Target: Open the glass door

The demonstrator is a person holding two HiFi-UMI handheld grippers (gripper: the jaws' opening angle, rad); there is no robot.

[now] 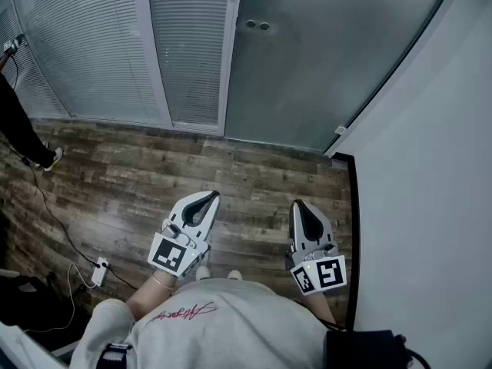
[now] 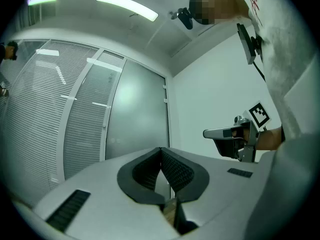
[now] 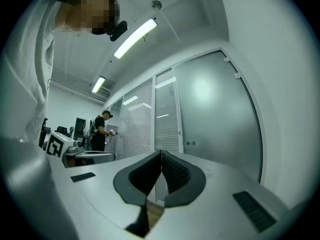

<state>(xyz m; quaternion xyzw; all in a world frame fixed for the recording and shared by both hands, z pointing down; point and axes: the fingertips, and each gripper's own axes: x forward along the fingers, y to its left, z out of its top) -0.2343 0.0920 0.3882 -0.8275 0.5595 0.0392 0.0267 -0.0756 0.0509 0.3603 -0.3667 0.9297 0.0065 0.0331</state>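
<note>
Left claw (image 1: pixel 206 198) and right claw (image 1: pixel 299 206) pinched closed, empty — level, facing glass door (image 1: pixel 323 68)

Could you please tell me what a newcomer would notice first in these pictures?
The frosted glass door fills the upper middle of the head view, with two round fittings near its left edge. Below it, over the wood floor, the left hand-held gripper and the right hand-held gripper sit side by side, jaws together on nothing, short of the door. Slatted blinds stand to its left.
</note>
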